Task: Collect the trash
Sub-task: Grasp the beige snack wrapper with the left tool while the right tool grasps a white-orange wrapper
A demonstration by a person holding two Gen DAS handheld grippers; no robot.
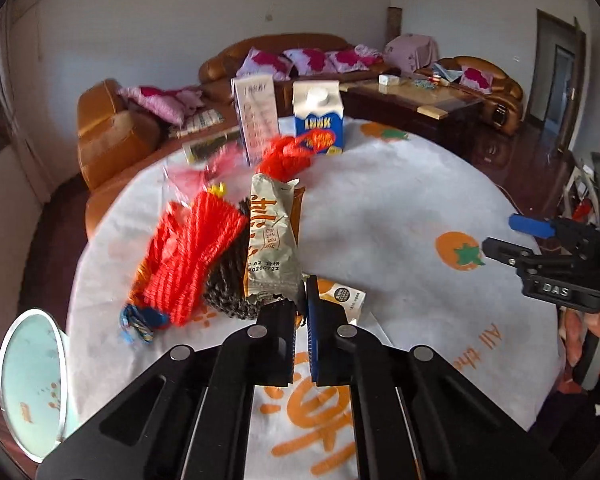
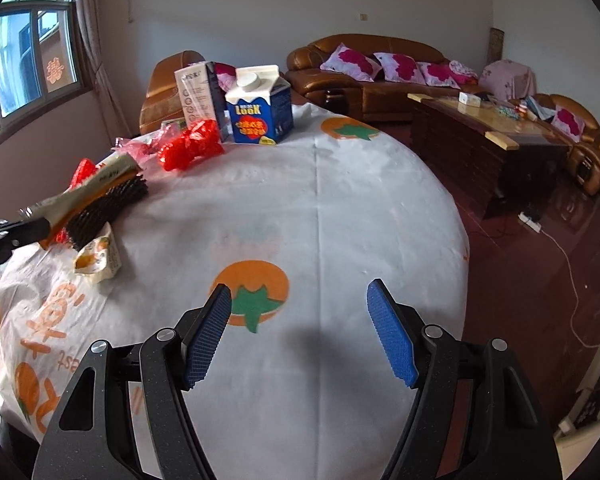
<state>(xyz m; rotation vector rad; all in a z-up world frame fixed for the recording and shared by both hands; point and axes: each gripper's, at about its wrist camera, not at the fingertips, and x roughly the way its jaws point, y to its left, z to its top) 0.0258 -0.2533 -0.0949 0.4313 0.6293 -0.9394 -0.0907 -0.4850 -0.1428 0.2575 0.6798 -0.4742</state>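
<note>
My left gripper (image 1: pixel 300 300) is shut on the lower edge of a silver-and-brown snack wrapper (image 1: pixel 272 236), which sticks out ahead of the jaws. A black foam net (image 1: pixel 228 280) and a red mesh net (image 1: pixel 188 260) sit against the wrapper's left side; whether they are gripped too I cannot tell. The right wrist view shows that gripper (image 2: pixel 32 230) at the left edge with the wrapper (image 2: pixel 100 184) above the black net (image 2: pixel 108 204). A small crumpled orange-and-white carton (image 2: pixel 98 258) lies just below it. My right gripper (image 2: pixel 298 296) hovers open and empty over the tablecloth.
At the round table's (image 2: pixel 340 200) far side stand a blue milk carton (image 2: pixel 260 116) and a tall box (image 2: pixel 196 96), with a second red net (image 2: pixel 190 148) and pink plastic (image 2: pixel 140 144) before them. A pale bin (image 1: pixel 32 380) stands low on the left. Sofas and a coffee table lie behind.
</note>
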